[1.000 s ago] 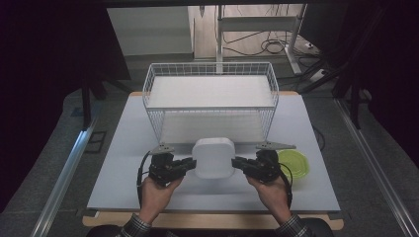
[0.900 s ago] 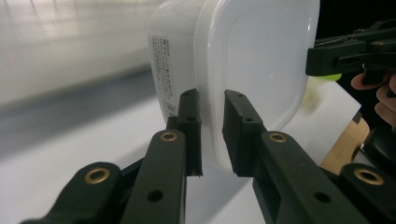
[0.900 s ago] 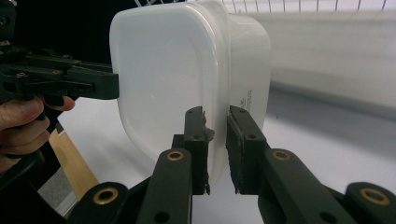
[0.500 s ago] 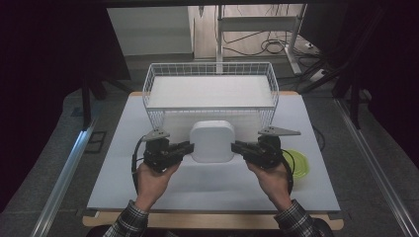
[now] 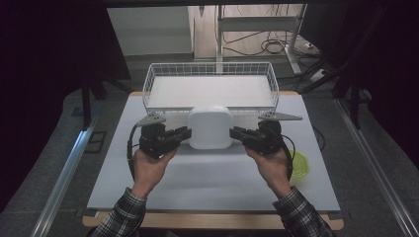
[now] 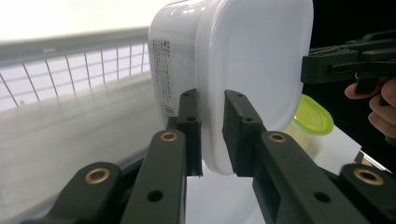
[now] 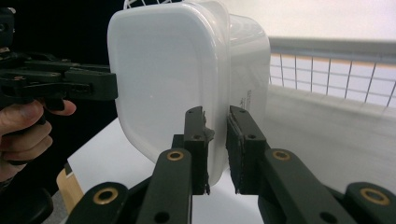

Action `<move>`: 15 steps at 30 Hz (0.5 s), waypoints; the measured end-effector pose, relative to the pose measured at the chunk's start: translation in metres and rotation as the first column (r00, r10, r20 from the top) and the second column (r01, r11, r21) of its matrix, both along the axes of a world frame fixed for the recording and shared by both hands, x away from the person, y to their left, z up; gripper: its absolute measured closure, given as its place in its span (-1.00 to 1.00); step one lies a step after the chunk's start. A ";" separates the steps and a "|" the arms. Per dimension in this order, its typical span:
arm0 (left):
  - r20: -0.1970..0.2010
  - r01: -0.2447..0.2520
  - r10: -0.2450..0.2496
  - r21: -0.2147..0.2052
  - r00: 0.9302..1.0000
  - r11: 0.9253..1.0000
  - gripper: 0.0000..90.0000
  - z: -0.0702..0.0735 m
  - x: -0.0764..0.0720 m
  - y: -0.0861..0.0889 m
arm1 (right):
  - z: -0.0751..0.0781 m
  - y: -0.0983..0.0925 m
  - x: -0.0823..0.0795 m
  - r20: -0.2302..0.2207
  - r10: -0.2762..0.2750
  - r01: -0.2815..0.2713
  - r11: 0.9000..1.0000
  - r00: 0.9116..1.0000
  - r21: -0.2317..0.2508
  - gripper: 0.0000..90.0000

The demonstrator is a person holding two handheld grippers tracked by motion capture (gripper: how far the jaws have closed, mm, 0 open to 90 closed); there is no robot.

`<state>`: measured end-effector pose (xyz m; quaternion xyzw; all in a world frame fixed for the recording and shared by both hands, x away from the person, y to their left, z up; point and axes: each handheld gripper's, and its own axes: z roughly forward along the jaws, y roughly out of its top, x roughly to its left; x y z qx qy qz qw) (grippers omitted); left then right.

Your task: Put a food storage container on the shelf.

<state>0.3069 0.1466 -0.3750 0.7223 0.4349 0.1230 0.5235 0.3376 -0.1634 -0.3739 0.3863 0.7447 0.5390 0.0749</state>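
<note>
A white lidded plastic container point(image 5: 211, 127) hangs above the table, held from both sides. My left gripper point(image 5: 187, 133) is shut on the lid's rim at the container's left edge; its pads pinch the rim of the container point(image 6: 243, 70) in the left gripper view. My right gripper point(image 5: 234, 133) is shut on the rim at the right edge, and the right gripper view shows the same pinch on the container point(image 7: 187, 70). The container is tipped with its lid facing the person.
A white wire basket point(image 5: 210, 89) stands at the back of the white table point(image 5: 207, 182), just beyond the container. A lime-green lid point(image 5: 300, 165) lies at the table's right, beside the right hand. Metal rails run along both sides of the table.
Both grippers have lifted the container off the table and carried it toward the basket; it now hangs level with the basket's front rim.
</note>
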 end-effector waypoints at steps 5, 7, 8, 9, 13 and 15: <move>0.005 -0.008 0.008 -0.017 1.000 1.000 0.75 0.012 0.006 0.004 | 0.009 0.002 0.009 -0.010 0.000 0.000 1.000 1.000 0.024 0.75; 0.014 -0.014 0.015 -0.016 1.000 1.000 0.75 0.019 0.009 0.005 | 0.016 0.005 0.012 -0.004 -0.001 0.001 1.000 1.000 0.029 0.75; 0.015 -0.017 0.017 -0.018 1.000 1.000 0.75 0.021 0.010 0.006 | 0.018 0.006 0.013 -0.003 -0.001 0.001 1.000 1.000 0.030 0.75; 0.017 -0.016 0.017 -0.017 1.000 1.000 0.75 0.023 0.011 0.006 | 0.020 0.006 0.015 0.000 0.001 -0.001 1.000 1.000 0.030 0.75; 0.023 -0.019 0.019 -0.010 1.000 1.000 0.75 0.032 0.017 0.007 | 0.028 0.008 0.022 0.005 0.002 -0.002 1.000 1.000 0.031 0.75; 0.027 -0.020 0.020 -0.009 0.999 1.000 0.75 0.037 0.021 0.008 | 0.032 0.009 0.025 0.008 -0.001 0.001 0.999 1.000 0.033 0.75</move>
